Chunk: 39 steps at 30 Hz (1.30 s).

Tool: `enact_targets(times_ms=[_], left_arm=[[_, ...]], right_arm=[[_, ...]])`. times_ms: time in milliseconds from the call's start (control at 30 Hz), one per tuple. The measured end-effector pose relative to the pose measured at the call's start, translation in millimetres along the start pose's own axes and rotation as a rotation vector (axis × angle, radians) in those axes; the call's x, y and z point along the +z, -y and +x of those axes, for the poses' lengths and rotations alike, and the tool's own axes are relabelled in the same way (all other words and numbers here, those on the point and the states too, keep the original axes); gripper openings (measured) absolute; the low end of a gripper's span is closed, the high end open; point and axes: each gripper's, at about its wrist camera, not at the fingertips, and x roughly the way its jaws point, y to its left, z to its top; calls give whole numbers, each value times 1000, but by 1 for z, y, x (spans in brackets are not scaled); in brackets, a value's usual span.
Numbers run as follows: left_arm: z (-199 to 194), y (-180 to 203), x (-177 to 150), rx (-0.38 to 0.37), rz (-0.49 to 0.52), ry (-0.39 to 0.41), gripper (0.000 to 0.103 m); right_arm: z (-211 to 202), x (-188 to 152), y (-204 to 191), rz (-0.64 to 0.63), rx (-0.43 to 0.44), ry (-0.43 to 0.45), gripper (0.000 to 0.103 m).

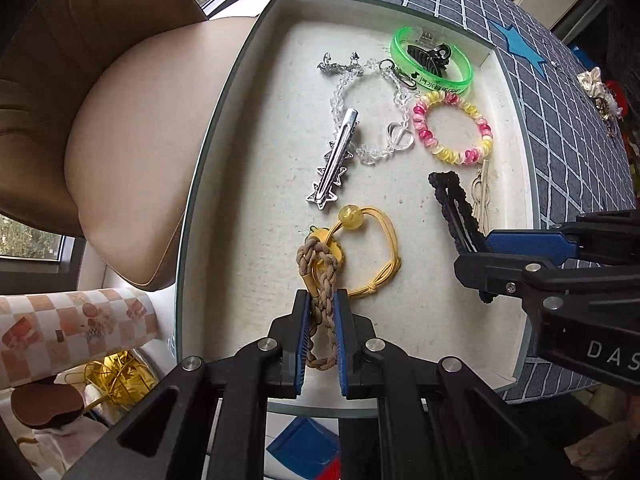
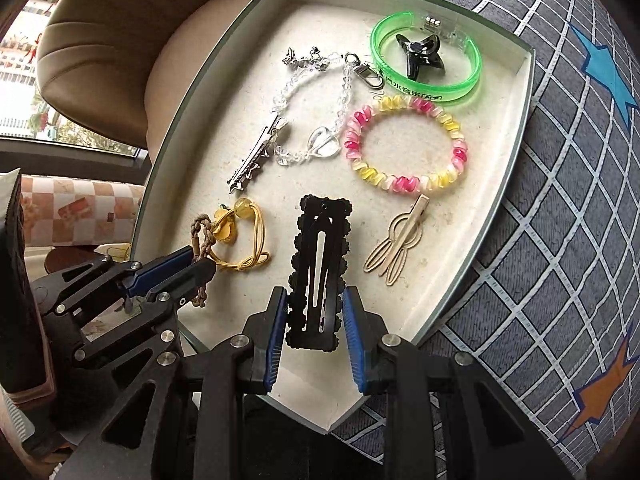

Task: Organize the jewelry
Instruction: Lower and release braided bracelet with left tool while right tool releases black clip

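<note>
A shallow white-lined box [image 1: 240, 128] [image 2: 188, 128] holds several pieces of jewelry. My left gripper [image 1: 322, 300] is shut on a brown braided cord [image 1: 320, 280], which lies over a yellow hair tie with a bead [image 1: 372, 240] [image 2: 240, 240]. My right gripper [image 2: 314, 304] is shut on a black scalloped hair clip [image 2: 320, 256] [image 1: 456, 208] and holds it over the box's near edge. In the box lie a green bangle [image 2: 424, 88], a black claw clip [image 2: 420, 54], a pink-yellow bracelet [image 2: 404, 148], a clear bead chain [image 2: 312, 80], a silver star clip [image 2: 256, 156] and a gold clip [image 2: 396, 244].
The box rests on a dark grid-pattern cloth [image 2: 560, 200] with blue and orange stars. A tan cushioned chair [image 1: 120, 120] stands left of the box. A checkered roll [image 1: 72, 332] and gold ribbon [image 1: 116, 380] lie at lower left. More trinkets [image 1: 600, 96] sit at far right.
</note>
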Motion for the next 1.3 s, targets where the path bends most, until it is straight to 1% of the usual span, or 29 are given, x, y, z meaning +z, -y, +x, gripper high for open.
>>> enact_targets(times_ms=[300, 433, 600, 667, 800, 1033, 1133, 1267, 1300], left_arm=[[8, 3, 11, -10, 1, 21, 19], [8, 4, 12, -7, 2, 27, 19], [8, 3, 11, -7, -3, 23, 19], [8, 2, 9, -6, -2, 21, 19], [6, 6, 8, 2, 9, 20, 19], [3, 11, 9, 21, 20, 17, 19], [2, 11, 9, 22, 14, 11, 19], [2, 11, 10, 25, 11, 1, 19], [1, 11, 10, 27, 10, 0, 19]], right_arm=[[5, 16, 15, 42, -68, 15, 30], [8, 14, 20, 42, -76, 10, 30], [16, 13, 7, 13, -99, 9, 31], [20, 11, 2, 12, -99, 6, 31], [21, 12, 3, 17, -96, 1, 31], [19, 17, 12, 28, -84, -8, 32], [16, 15, 14, 27, -78, -1, 37], [4, 18, 13, 29, -61, 20, 51], [-1, 19, 12, 28, -60, 31, 52]])
